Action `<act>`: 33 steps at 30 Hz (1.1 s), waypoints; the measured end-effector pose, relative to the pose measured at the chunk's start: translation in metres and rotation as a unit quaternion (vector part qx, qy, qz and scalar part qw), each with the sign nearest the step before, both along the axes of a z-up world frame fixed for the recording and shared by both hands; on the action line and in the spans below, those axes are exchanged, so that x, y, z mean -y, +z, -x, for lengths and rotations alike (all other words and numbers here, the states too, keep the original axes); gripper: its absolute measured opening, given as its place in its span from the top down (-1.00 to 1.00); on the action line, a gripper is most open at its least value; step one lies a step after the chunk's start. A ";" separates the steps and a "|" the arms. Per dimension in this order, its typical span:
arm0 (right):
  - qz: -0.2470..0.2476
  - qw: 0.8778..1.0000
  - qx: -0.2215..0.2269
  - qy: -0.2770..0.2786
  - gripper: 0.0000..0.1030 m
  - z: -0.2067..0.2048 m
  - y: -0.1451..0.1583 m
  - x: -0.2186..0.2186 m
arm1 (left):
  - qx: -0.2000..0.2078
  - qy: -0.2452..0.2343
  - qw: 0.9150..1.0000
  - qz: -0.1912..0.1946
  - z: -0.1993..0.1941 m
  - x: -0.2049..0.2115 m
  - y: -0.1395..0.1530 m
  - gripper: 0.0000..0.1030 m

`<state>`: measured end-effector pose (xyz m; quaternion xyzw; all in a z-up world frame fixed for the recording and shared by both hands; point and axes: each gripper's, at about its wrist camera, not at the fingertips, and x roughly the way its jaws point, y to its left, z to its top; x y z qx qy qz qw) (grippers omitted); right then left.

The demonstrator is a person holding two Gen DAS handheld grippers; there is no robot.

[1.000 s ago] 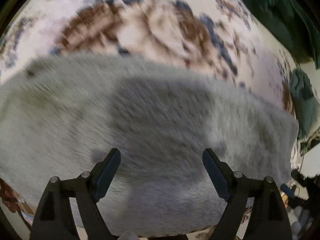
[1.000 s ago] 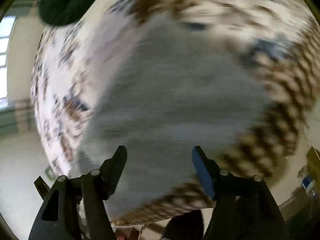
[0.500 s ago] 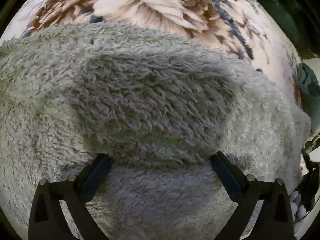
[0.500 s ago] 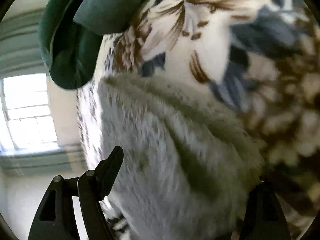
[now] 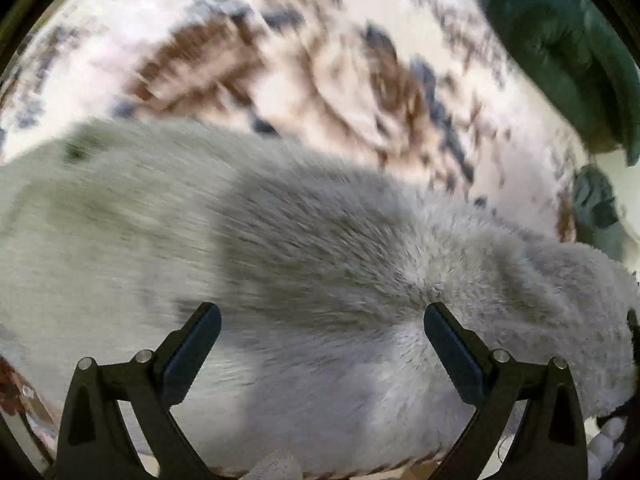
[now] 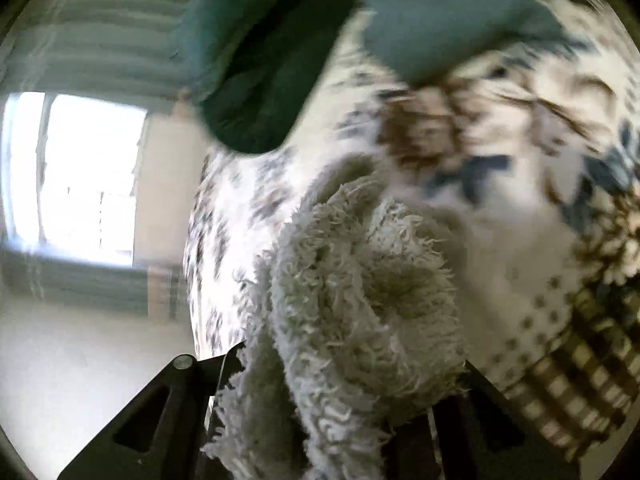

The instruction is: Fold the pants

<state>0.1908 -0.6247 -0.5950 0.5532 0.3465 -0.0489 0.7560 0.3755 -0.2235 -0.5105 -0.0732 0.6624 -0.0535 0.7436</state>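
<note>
right hand-held gripper [image 6: 344,396] pinches a bunched edge of the pants [image 6: 360,304], tilted up over the bed [image 6: 520,264] | we should lift it evenly, keeping the fleece taut so the fold lands square | left hand-held gripper [image 5: 322,344] spread, hovering low over the pants [image 5: 304,240] lying flat

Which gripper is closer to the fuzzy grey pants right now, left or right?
Right. The right gripper has a bunched fold of the fuzzy grey pants between its fingers, while the left gripper hovers open just above them, gripping nothing.
</note>
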 end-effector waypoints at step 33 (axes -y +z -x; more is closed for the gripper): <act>0.087 0.896 -0.220 0.376 -0.60 -0.132 -0.023 -0.437 | 0.014 0.226 0.974 -0.010 0.121 -0.344 0.037 -1.00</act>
